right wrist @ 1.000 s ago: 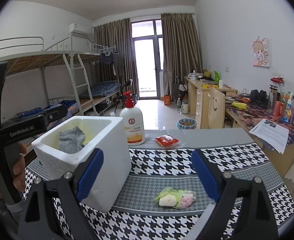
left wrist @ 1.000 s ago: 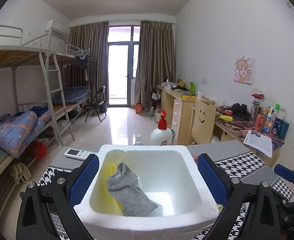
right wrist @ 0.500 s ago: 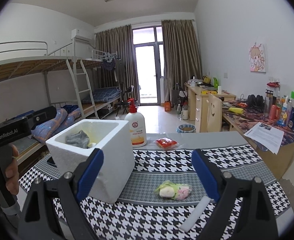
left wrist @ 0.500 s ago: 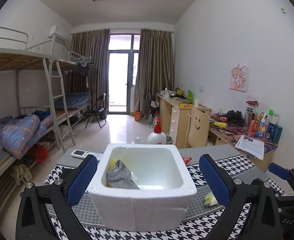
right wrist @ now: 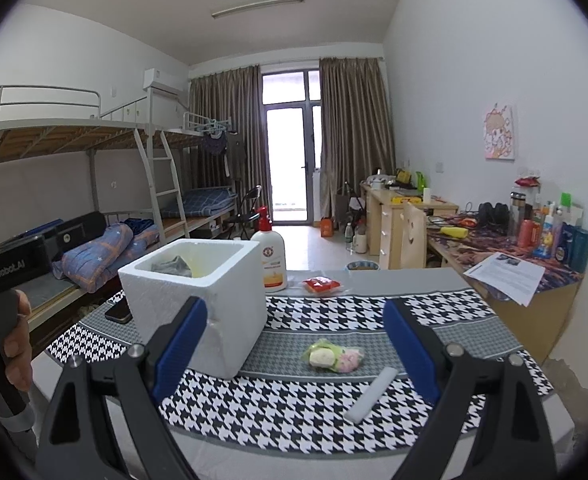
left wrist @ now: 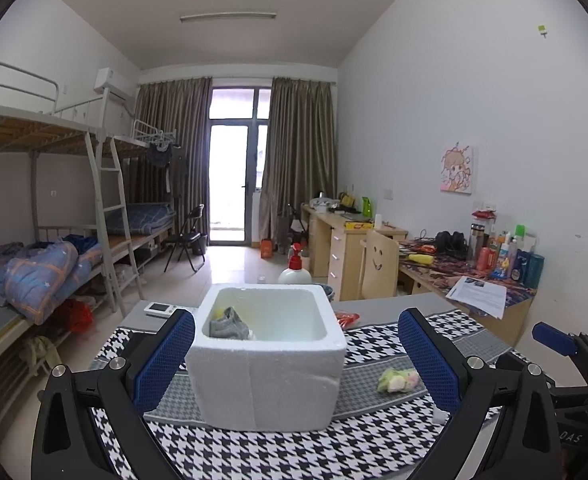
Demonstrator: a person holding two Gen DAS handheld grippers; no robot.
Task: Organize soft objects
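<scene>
A white foam box (left wrist: pixel 268 364) (right wrist: pixel 198 300) stands on the houndstooth tablecloth (left wrist: pixel 294 452) (right wrist: pixel 294 400). Inside it lie a grey sock (left wrist: pixel 230 324) (right wrist: pixel 172 265) and something yellow. A small clear bag of soft pastel pieces (left wrist: pixel 397 379) (right wrist: pixel 335 357) lies on the cloth to the box's right. My left gripper (left wrist: pixel 294 356) is open, drawn back in front of the box, nothing between its blue pads. My right gripper (right wrist: pixel 294 344) is open too, back from the bag, empty. A white foam strip (right wrist: pixel 371 394) lies near the right pad.
A white pump bottle with a red top (right wrist: pixel 272 258) and a red packet (right wrist: pixel 321 285) stand behind the box. A phone (right wrist: pixel 118 312) and a remote (left wrist: pixel 160 309) lie at the table's left. A desk with bottles and papers (right wrist: pixel 505 276) lines the right wall; bunk beds on the left.
Both grippers have pulled back from the box, which now looks smaller and farther. The bag and the foam strip have come into fuller view. Jaws stayed open.
</scene>
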